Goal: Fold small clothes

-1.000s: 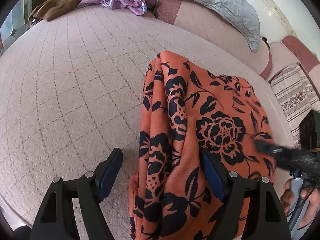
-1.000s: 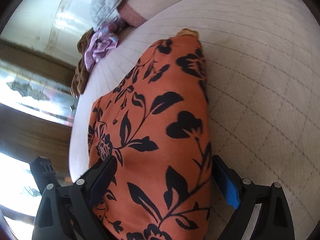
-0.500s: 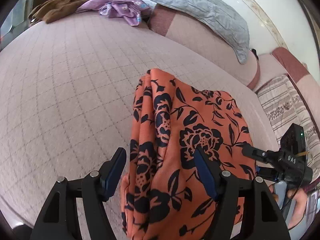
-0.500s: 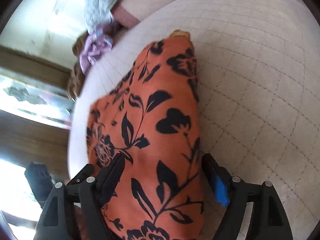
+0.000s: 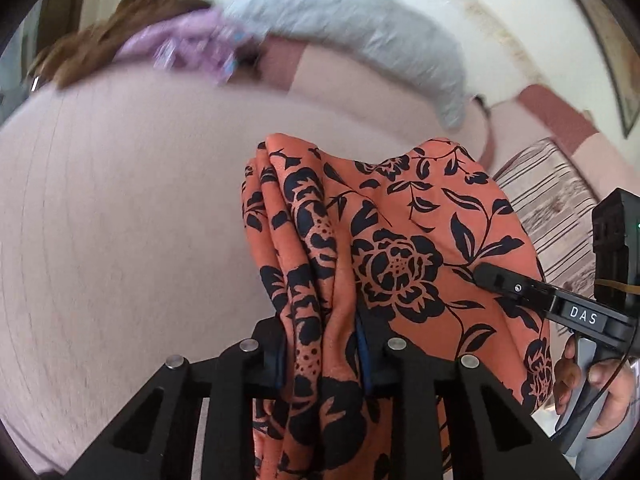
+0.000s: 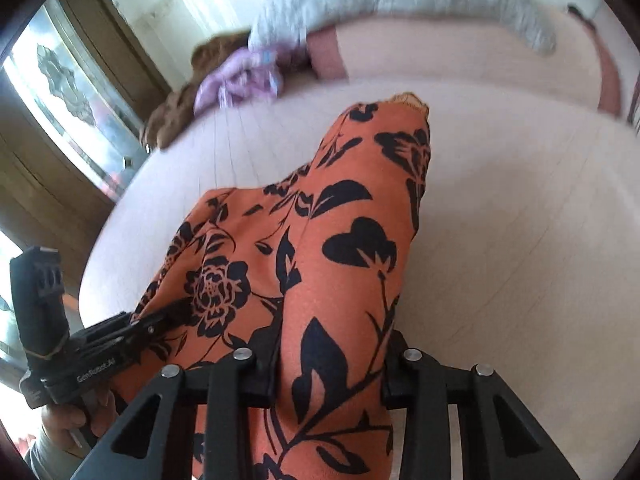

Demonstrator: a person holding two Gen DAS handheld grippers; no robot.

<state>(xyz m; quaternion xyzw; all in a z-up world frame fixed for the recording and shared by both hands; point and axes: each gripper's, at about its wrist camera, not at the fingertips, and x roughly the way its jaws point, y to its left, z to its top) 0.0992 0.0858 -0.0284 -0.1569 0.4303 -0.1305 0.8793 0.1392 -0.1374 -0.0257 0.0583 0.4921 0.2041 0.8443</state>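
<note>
An orange garment with a black flower print (image 5: 400, 220) rises off the pink quilted bed (image 5: 120, 220). In the left wrist view my left gripper (image 5: 322, 334) is closing its jaws on the bunched left edge of the cloth, and the pads press on it. My right gripper (image 6: 332, 346) is closing too, with a thick fold of the garment (image 6: 352, 200) squeezed between its fingers. Each gripper shows in the other's view: the right gripper (image 5: 500, 282) with a hand behind it, the left gripper (image 6: 160, 318) at the lower left. The far end of the garment still lies on the bed.
A grey quilted cover (image 5: 360, 28) lies over the pink headboard cushion at the back. A purple garment (image 5: 184, 46) and a brown one (image 5: 100, 28) lie at the bed's far left corner. A striped cushion (image 5: 560, 200) sits on the right. Beyond the bed's left edge is a window (image 6: 60, 92).
Both grippers went from open around the garment to closed on it. Both have risen and lifted the near part of the cloth off the bed.
</note>
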